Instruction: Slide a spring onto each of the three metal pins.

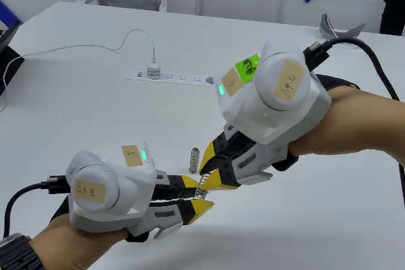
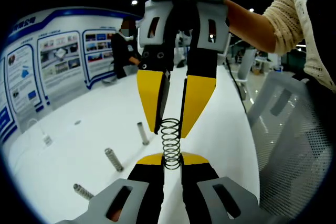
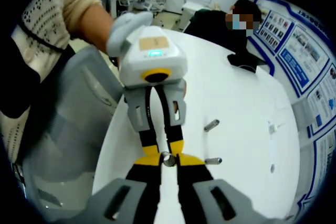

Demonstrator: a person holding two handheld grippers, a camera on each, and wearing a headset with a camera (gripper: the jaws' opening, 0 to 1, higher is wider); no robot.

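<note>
A small steel spring (image 1: 201,187) (image 2: 170,142) hangs in the air between my two grippers, which face each other tip to tip. My left gripper (image 1: 201,195) (image 2: 171,162) is shut on one end of it. My right gripper (image 1: 212,169) (image 3: 168,160) comes in from the opposite side, its yellow fingers (image 2: 197,98) pressed against the other end, where the spring (image 3: 168,158) shows end-on. On the white table (image 1: 95,105) behind stand a bare metal pin (image 2: 142,132) and two pins wearing springs (image 2: 113,159) (image 2: 82,190). One spring-clad pin (image 1: 194,159) rises just beyond the fingertips.
A white power strip (image 1: 180,78) with a plugged-in charger (image 1: 154,69) and cable lies mid-table. Chairs stand at the far edge. A mesh chair (image 2: 294,129) is beside the table, and people are in the room behind.
</note>
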